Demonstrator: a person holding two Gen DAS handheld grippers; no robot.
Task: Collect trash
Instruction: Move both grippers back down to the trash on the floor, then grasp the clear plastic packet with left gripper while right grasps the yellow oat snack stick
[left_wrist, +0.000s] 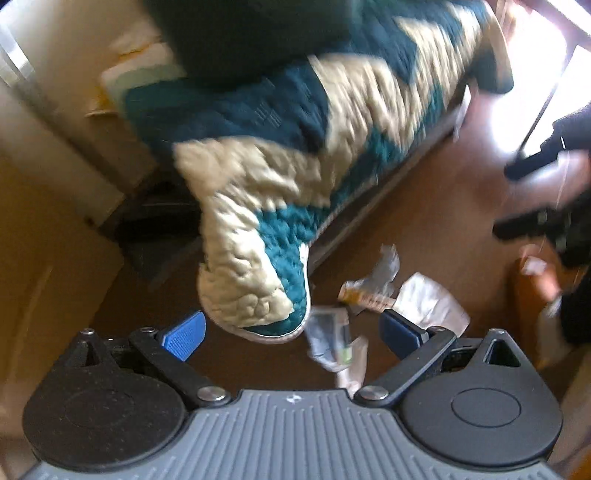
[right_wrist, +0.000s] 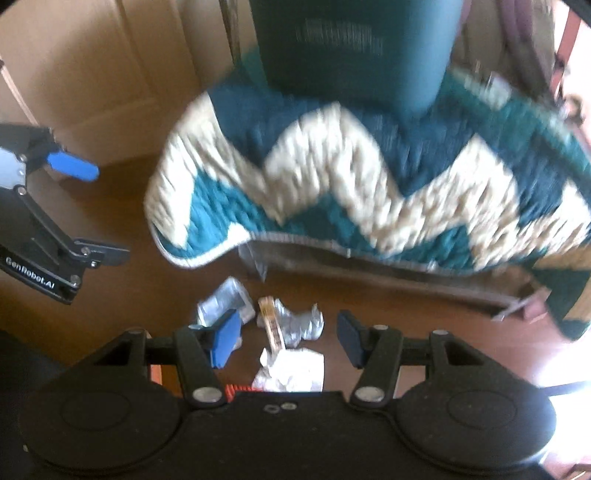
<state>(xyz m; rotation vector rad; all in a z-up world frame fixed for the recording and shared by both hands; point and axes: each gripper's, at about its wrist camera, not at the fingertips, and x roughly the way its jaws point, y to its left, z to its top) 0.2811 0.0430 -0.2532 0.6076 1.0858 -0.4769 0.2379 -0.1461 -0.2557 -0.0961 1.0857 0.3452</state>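
Several pieces of trash lie on the brown floor by the bed's corner. They are a clear plastic packet (left_wrist: 328, 343) (right_wrist: 225, 302), a crumpled silvery wrapper with an orange strip (left_wrist: 369, 291) (right_wrist: 295, 323), and crumpled white paper (left_wrist: 428, 302) (right_wrist: 291, 373). My left gripper (left_wrist: 291, 332) hangs open above the clear packet, its blue pads wide apart and empty. My right gripper (right_wrist: 288, 339) is open too, over the silvery wrapper and the white paper, gripping nothing. Each wrist view also catches the other gripper: the left gripper (right_wrist: 92, 210) at the left edge, the right gripper (left_wrist: 521, 195) as a black blur.
A bed with a teal and cream zigzag quilt (left_wrist: 295, 166) (right_wrist: 351, 184) overhangs the floor just behind the trash. A dark teal pillow (right_wrist: 351, 55) lies on it. Tan cardboard-coloured panels (left_wrist: 44, 258) stand at the left. Bright light (left_wrist: 524, 74) falls in at the right.
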